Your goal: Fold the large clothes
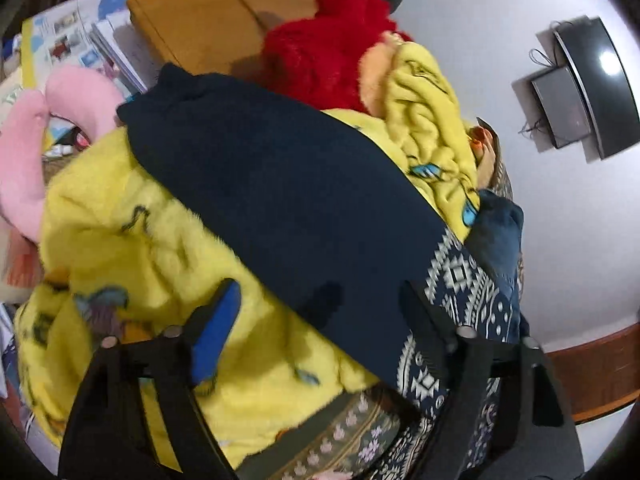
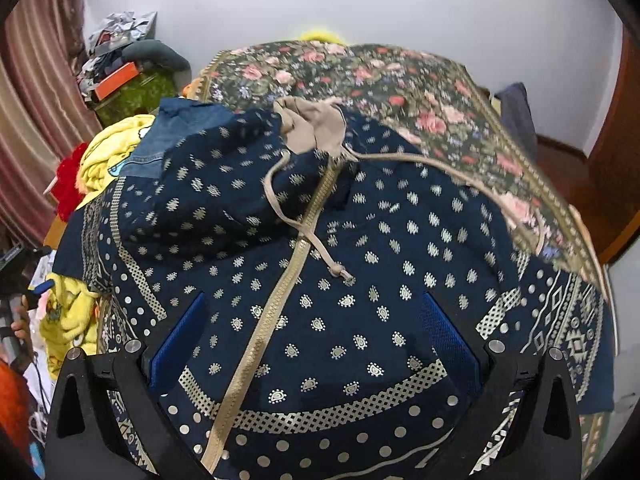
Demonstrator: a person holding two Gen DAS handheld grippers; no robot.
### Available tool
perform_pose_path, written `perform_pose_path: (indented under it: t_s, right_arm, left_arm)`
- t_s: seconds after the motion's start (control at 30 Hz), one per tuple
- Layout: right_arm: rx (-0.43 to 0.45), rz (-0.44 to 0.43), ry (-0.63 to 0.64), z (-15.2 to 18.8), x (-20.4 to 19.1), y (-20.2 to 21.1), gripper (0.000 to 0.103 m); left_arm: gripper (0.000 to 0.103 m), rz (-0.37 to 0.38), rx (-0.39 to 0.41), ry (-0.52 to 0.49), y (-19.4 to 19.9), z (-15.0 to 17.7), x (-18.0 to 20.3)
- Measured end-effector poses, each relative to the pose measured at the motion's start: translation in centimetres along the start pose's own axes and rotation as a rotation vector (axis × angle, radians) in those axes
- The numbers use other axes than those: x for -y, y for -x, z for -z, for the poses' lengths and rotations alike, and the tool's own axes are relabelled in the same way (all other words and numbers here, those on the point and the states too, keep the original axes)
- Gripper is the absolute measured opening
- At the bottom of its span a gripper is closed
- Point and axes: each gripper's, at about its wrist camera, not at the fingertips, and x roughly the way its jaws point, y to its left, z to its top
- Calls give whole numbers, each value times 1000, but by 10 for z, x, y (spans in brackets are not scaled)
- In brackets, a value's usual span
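Even light, fisheye bend, blur

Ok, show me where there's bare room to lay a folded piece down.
Free: the floral bedspread beyond the navy hoodie, up to the wall. Crowded: the left side, where the yellow fleece blanket, red plush and pink plush pile together. The brown board behind them shows a bare patch.

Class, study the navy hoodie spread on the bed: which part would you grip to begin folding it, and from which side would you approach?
Probably the sleeve edge on the hoodie's left side, approached from above and outside. The body lies flat, zip up, leaving little to pinch mid-panel; the sleeve hangs over the yellow blanket, offering a free edge.
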Motion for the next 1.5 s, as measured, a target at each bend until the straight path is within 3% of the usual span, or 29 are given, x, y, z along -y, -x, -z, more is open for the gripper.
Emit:
perform_pose_path:
  t_s: [0.2,0.3,0.37,0.47,0.63,0.83,1.0,1.1,1.27,1.37,1.5]
  right_arm:
    - [-42,-2,-16,2,4,-14,103]
    - [-51,-3,-20,2,5,-17,103]
    - [-49,-3,-22,2,6,-16,103]
    - [-37,-3,-19,1,4,-11,103]
    - [-10,-6,-1,0,0,-3,103]
    - [25,-12,16,-5,1,10,103]
    - [63,-16,7,-11,9,25,103]
    - [91,-15,-2,-14,17,36,103]
    - [120,-15,-14,-14,32,50,103]
    - [127,-13,-18,-12,41,55,103]
    - [123,-15,-32,-7,56,58,103]
  left_arm:
    - [60,-52,18,11,-17,-13,-7]
    - [48,-93,31,-11,-22,-16,-2]
    - [29,-150,39,-59,-21,-15,6]
    - [10,-208,47,-137,-14,-12,19]
    - [5,-270,102,-255,7,-8,51]
    - [5,-269,245,-459,49,4,125]
    - [5,-171,354,-620,85,28,201]
    - [5,-72,384,-695,99,50,248]
    - [5,37,361,-835,97,100,307]
    - [5,75,302,-934,77,143,332]
    - [5,70,181,-1082,38,206,351]
